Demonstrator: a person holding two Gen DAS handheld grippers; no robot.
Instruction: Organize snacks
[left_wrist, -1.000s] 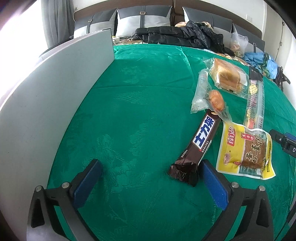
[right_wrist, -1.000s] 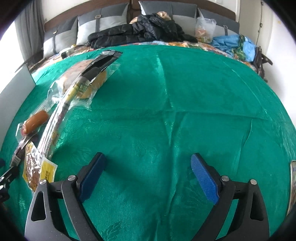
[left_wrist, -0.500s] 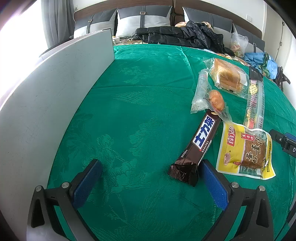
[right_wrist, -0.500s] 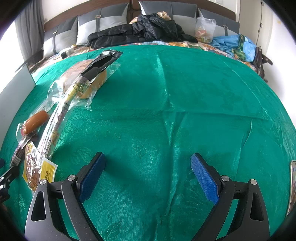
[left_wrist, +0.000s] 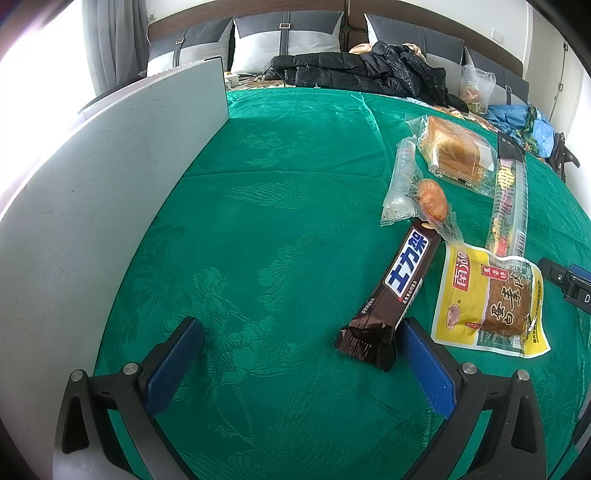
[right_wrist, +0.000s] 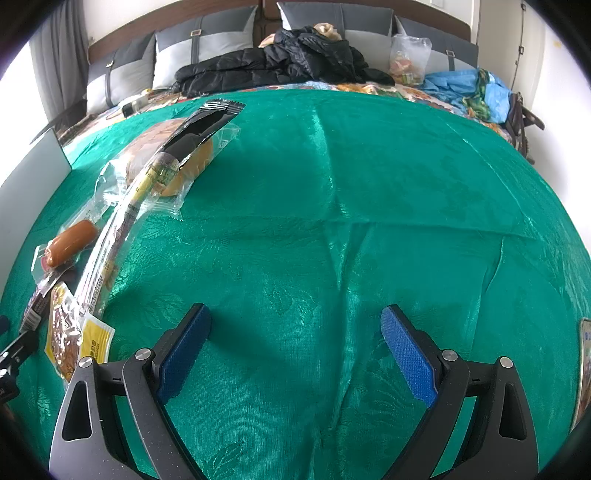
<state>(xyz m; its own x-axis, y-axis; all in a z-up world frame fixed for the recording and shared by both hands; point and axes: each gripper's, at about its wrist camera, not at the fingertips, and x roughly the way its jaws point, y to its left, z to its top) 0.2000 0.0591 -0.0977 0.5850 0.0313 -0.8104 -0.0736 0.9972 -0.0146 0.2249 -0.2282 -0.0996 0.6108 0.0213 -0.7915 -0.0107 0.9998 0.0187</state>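
Our left gripper (left_wrist: 295, 354) hangs low over the green cloth (left_wrist: 280, 221), its fingers (left_wrist: 173, 365) spread wide and holding nothing. The near end of the chocolate bar (left_wrist: 399, 284) lies just inside the right-hand finger, seemingly touching it or almost so, with the bar running away and to the right. Our right gripper (right_wrist: 295, 347) is equally wide open and empty, over bare cloth well away from the snacks.

The bar looks like the thing to take first. We judge it light and fairly stiff along its length, in a glossy wrapper that could slip, with a crimped end flap that would fold if pinched. Better to close across the body a little past that flap, where the filling backs the wrapper.

Beside it lies the yellow packet (left_wrist: 487, 299), flat and floppy, best taken by an edge. Beyond are a small sausage (left_wrist: 430, 195) in loose clear film, a soft wrapped slice of bread (left_wrist: 454, 155) that would crush under a hard squeeze, and a long thin stick pack (left_wrist: 508, 192). A grey board (left_wrist: 110, 177) stands on the left edge of the cloth.
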